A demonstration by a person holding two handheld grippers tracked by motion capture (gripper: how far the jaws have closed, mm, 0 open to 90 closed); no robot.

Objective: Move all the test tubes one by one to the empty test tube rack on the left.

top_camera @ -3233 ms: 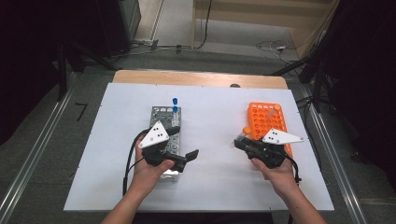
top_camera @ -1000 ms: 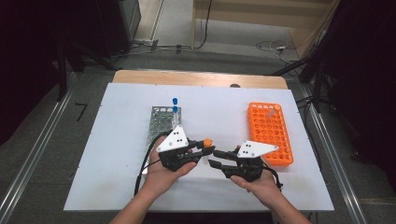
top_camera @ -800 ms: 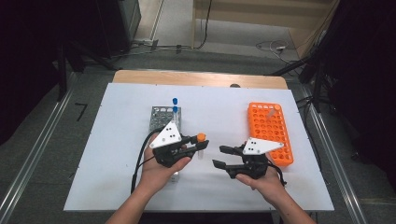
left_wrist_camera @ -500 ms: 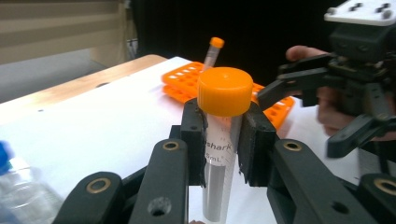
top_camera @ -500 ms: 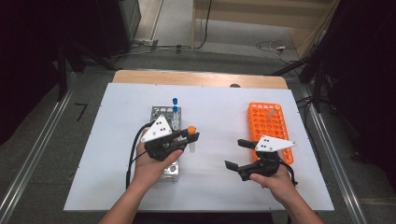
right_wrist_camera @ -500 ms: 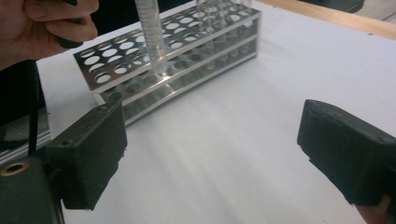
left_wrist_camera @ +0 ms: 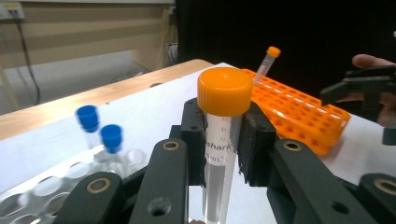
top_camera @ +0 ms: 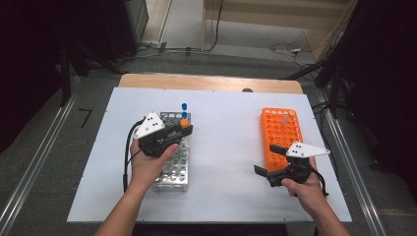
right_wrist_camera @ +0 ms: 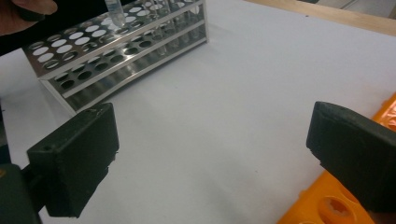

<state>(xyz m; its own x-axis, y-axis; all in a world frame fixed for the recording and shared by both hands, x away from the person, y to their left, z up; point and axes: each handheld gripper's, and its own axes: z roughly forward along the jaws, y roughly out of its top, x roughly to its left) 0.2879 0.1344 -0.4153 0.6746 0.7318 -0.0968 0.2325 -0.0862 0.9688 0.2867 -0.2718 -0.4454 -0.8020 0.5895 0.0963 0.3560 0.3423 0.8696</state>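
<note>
A white-topped table [top_camera: 221, 147] carries a metal tube rack [top_camera: 172, 169] on its left side and an orange tube rack [top_camera: 279, 135] well apart on its right.

The clear plastic tube [left_wrist_camera: 223, 154] with an orange screw cap stands upright, clamped at its upper part, above the metal rack [top_camera: 173, 167].
</note>
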